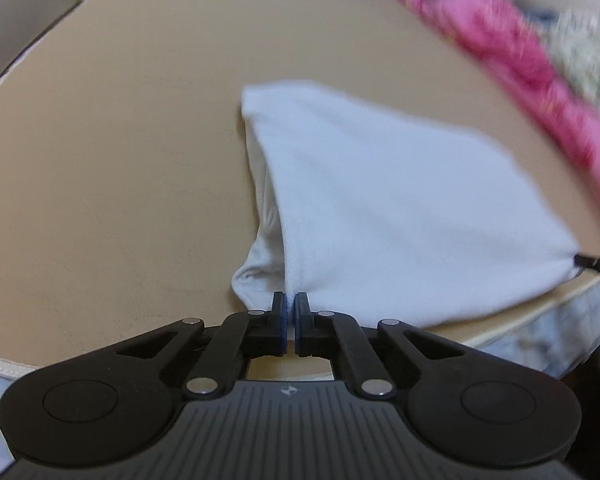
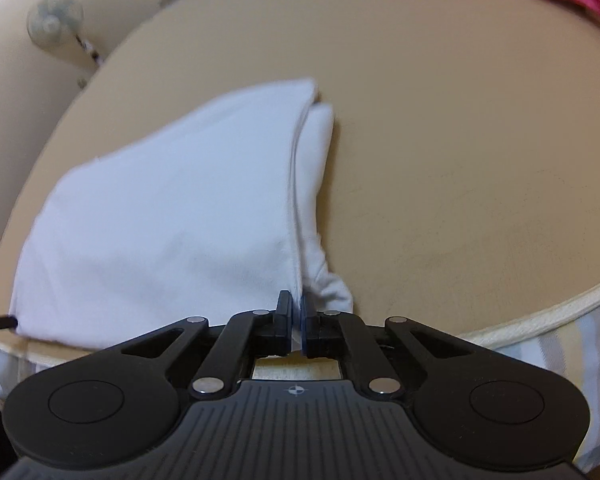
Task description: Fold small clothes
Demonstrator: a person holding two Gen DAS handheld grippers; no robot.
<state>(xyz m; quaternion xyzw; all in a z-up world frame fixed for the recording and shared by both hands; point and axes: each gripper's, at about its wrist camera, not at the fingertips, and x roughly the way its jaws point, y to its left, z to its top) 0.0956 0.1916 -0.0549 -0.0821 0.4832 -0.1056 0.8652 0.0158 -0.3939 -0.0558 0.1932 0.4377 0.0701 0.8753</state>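
On the tan table (image 1: 120, 160) lay the white garment (image 1: 380, 208), 2 near corners pinched: the left gripper (image 1: 291, 312) was clenched on one, the right gripper (image 2: 296, 314) on the other. Beyond the garment, pink clothing (image 1: 520, 72) was piled; only the right view showed a fan (image 2: 54, 20) past the table.

I am counting one white garment (image 1: 380, 208) lying on one tan table (image 1: 120, 160). I am seeing two tools, the left tool (image 1: 291, 308) and the right tool (image 2: 296, 308). I am also counting one pink cloth (image 1: 512, 60) and one wall fan (image 2: 54, 20).
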